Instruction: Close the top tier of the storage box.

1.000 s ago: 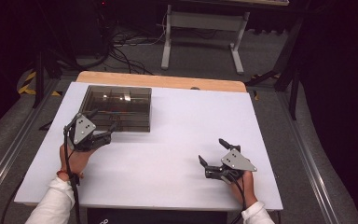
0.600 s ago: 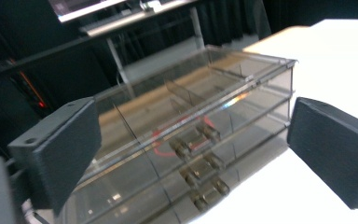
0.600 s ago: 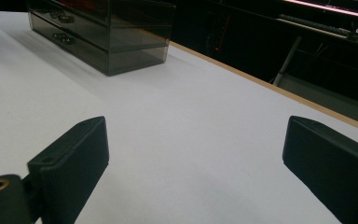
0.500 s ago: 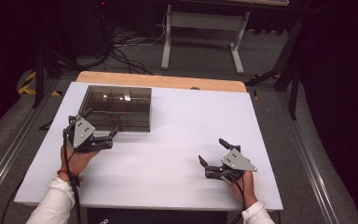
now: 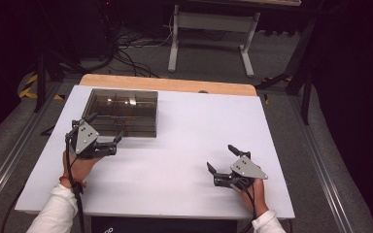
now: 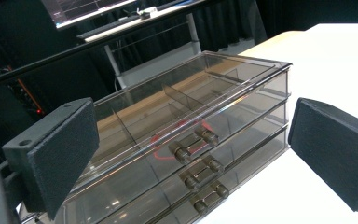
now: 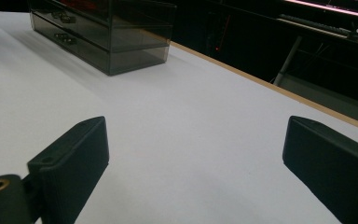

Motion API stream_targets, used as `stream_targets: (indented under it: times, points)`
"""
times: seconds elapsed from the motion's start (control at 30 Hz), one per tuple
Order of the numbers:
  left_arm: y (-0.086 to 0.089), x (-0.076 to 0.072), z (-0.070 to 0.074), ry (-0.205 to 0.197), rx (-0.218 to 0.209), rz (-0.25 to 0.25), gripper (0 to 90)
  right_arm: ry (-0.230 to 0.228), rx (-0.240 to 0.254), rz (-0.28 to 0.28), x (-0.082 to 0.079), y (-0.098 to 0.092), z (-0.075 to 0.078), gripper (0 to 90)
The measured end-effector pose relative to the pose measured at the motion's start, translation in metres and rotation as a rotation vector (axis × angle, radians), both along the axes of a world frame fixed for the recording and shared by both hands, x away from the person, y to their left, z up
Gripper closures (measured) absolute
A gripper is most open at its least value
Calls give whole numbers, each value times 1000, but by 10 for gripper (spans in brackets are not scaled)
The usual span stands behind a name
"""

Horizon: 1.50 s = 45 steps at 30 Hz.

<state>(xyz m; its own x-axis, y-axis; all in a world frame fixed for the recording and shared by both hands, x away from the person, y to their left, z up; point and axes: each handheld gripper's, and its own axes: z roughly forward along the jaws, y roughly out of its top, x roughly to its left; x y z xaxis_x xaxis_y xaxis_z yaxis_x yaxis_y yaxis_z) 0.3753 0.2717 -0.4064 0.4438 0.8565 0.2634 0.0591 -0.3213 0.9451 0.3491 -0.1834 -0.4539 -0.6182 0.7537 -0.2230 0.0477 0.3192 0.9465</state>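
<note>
The white table (image 5: 175,145) bears a smoky clear three-drawer box (image 5: 124,111) at about eleven o'clock, its small knobbed handles (image 6: 193,144) stacked down its front. The left gripper (image 5: 108,131) sits just before it at nine o'clock — jaws just opened wide, nothing between them. The right gripper (image 5: 222,158), at four o'clock, is well apart from the box — jaws spread and empty.

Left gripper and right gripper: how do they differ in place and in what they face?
The left gripper hovers right in front of the smoked clear drawer box, its jaws framing the drawer knobs; the right gripper sits far from that box, over bare white table. The left gripper's jaws have just been opening, with nothing between them. Both stand open and hold nothing.
</note>
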Motion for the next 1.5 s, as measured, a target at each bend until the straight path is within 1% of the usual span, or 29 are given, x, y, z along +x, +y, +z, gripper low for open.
stream_targets:
  times: [0.27,0.37,0.63,0.83,1.03,1.23,1.4,1.47,1.5]
  points:
    - [-5,0,1,5,23,-19,30,2,1,4,-2,0,0,77]
    - [-7,-1,2,1,19,-27,32,2,-2,5,-3,1,0,77]
    - [-13,-2,3,0,30,-48,34,5,1,4,-6,0,0,77]
    - [-17,-2,4,-8,34,-55,36,2,-2,8,-6,2,0,77]
    - [-21,-3,3,0,32,-69,37,5,-4,15,-7,4,0,78]
    - [-25,-3,2,1,48,-83,40,4,-4,17,-8,4,1,78]
    - [-27,-4,1,2,48,-98,42,3,-3,21,-9,4,1,77]
    - [-29,-5,1,2,61,-104,45,3,-4,21,-9,4,1,77]
    - [-29,-6,0,9,60,-111,45,3,-5,20,-9,4,1,77]
